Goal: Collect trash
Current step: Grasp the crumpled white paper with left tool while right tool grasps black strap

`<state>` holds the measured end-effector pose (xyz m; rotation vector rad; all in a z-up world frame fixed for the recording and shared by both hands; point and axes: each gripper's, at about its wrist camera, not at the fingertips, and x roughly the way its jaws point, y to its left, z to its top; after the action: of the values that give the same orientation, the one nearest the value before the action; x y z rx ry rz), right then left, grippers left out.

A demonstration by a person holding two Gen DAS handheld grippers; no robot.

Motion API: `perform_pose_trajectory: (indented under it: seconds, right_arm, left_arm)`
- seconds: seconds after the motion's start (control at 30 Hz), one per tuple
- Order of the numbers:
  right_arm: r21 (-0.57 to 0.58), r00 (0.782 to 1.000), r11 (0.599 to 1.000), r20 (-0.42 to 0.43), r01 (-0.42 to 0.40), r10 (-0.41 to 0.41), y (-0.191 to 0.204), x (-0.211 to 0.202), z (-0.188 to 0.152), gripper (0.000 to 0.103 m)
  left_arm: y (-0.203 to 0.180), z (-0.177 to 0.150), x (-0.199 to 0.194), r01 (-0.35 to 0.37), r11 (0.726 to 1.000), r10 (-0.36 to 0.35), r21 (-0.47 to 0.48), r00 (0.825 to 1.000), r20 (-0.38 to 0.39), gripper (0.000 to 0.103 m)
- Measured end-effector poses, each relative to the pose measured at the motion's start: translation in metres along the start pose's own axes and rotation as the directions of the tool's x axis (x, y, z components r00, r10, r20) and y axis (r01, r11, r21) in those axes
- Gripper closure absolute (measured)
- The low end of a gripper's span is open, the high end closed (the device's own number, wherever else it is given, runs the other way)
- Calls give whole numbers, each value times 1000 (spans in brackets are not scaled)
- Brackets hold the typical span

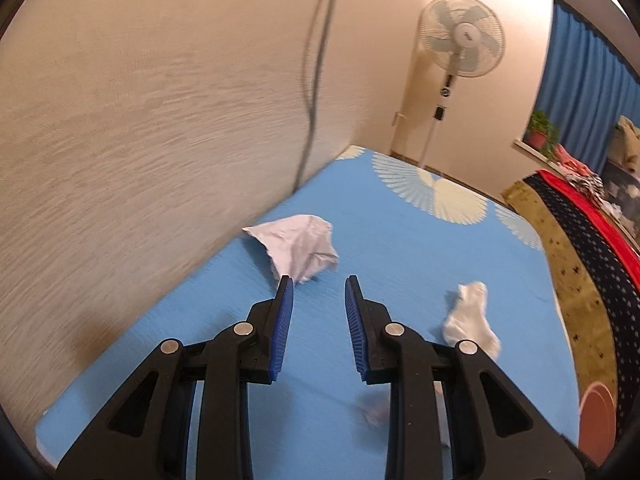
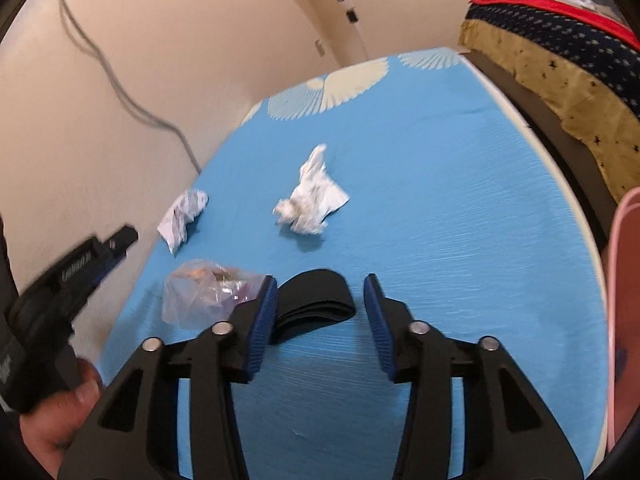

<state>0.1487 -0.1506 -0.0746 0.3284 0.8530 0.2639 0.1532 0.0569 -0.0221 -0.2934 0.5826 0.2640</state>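
- Blue bedding with pale fan prints covers the bed [image 2: 460, 200] we are working over; a cream wall [image 1: 160, 120] with a hanging cable [image 1: 316, 80] runs along its far-left edge, and a standing fan [image 1: 460, 40] sits past the far end.
- We take the crumpled white paper [image 1: 298, 246] as our landmark: it lies against the wall side of the bed, just beyond the left gripper [image 1: 319, 286], whose fingers stand apart at a moderate gap with nothing between them.
- To the right of that paper, well apart, lies a wadded tissue [image 2: 310, 200]; nearer to us than the paper sits a clear plastic bag [image 2: 204, 294], and beside the bag a folded black band [image 2: 316, 300].
- The right gripper [image 2: 320, 286] hovers over the band, fingers likewise parted and empty, one fingertip overlapping the bag's edge in view.
- Risk one: we may grab the band (possibly not trash at all) instead of the bag, since it sits straight between the right fingers.
- Risk two: the thin bag could slip or spill its contents if pinched only by a loose fold.
- Risk three: both views are smeared, so a quick closure could miss the paper or nudge it toward the wall.
- Risk four: a pinch too low could catch the bedding along with the trash.
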Motion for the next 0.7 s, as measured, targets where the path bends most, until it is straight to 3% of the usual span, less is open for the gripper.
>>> perform_pose_trajectory:
  seconds: [0.07,0.13,0.3,0.67,0.7]
  right_arm:
    - [-28,1000,1000,-8,1,-1,6,4,-2,89]
    - [-42,1000,999,-1,-8,7,8,4,-3,93]
    - [-27,997,1000,72,5,-3,5,-8,4,94]
    - [-13,996,1000,89,11,-9,-4,-13,9,94]
    - [-13,995,1000,95,14,-13,-4,-16,9,94]
  left_arm:
    - [5,4,12,-18,999,18,-30,1000,-15,76]
    - [10,7,25,-30,998,28,-57,999,-35,75]
    - [22,10,51,-69,992,61,-104,995,-73,67]
    - [33,15,86,-56,988,32,-146,986,-165,68]
    - [32,15,89,-43,988,16,-148,984,-178,74]
